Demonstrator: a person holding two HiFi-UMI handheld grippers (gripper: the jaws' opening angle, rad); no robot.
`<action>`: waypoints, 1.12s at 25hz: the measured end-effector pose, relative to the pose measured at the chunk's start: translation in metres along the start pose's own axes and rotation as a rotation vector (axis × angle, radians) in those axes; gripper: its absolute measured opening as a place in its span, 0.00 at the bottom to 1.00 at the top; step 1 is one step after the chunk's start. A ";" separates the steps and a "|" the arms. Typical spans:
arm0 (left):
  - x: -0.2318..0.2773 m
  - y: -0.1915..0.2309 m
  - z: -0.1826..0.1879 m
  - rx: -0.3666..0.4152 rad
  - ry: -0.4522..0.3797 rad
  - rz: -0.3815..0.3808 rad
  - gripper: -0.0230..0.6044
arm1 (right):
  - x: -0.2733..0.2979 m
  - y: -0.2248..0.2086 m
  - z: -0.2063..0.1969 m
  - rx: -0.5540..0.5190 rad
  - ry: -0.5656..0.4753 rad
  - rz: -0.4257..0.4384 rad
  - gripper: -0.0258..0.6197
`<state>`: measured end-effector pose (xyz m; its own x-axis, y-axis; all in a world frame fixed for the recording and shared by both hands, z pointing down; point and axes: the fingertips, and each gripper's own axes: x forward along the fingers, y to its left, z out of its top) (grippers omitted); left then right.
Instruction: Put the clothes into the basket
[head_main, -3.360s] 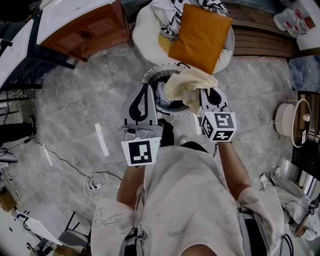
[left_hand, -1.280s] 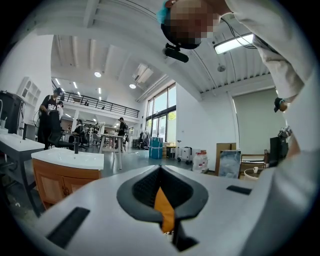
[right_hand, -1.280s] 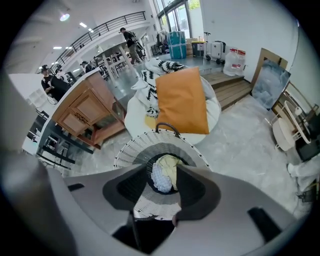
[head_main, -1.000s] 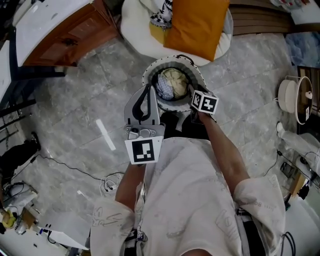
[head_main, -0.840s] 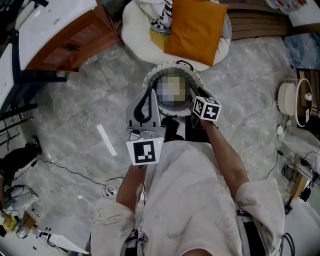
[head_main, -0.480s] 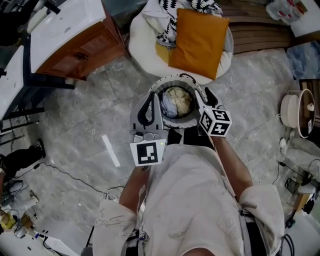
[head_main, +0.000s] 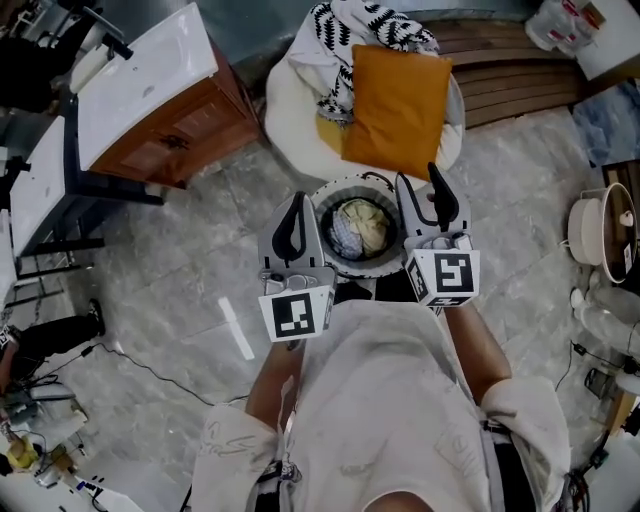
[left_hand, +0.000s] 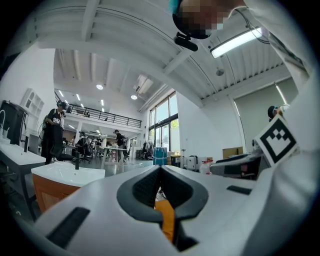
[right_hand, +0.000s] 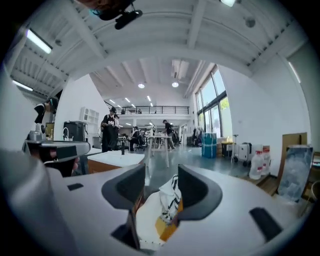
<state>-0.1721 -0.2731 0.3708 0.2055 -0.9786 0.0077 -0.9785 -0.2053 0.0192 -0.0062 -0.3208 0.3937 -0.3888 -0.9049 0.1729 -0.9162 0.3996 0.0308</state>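
Black-white cloth (head_main: 345, 40) lies past basket (head_main: 322, 195), dead ahead of R tongs (head_main: 420, 185), which are opening w/ nothing between; L tongs (head_main: 297, 205) closed.

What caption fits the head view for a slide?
Clothes in basket; left gripper shut, right gripper opening its empty jaws.

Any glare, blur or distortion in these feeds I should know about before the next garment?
Head view: sharp and evenly lit, the clothes in the basket read clearly. Left gripper view: heavy fisheye bend, dark corners, glare off the ceiling lamp. Right gripper view: same fisheye and dark corners, bright windows, no obvious motion blur.
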 end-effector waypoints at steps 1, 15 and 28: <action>0.000 0.000 0.003 0.006 -0.007 0.001 0.04 | -0.003 0.000 0.012 -0.026 -0.034 -0.008 0.33; -0.008 0.007 0.031 0.044 -0.055 0.009 0.04 | -0.021 0.011 0.057 -0.092 -0.152 -0.018 0.26; -0.014 -0.006 0.033 0.037 -0.056 -0.018 0.04 | -0.031 0.016 0.055 -0.103 -0.155 -0.022 0.02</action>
<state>-0.1702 -0.2588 0.3375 0.2228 -0.9737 -0.0480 -0.9748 -0.2221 -0.0184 -0.0139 -0.2944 0.3346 -0.3868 -0.9220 0.0174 -0.9129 0.3855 0.1344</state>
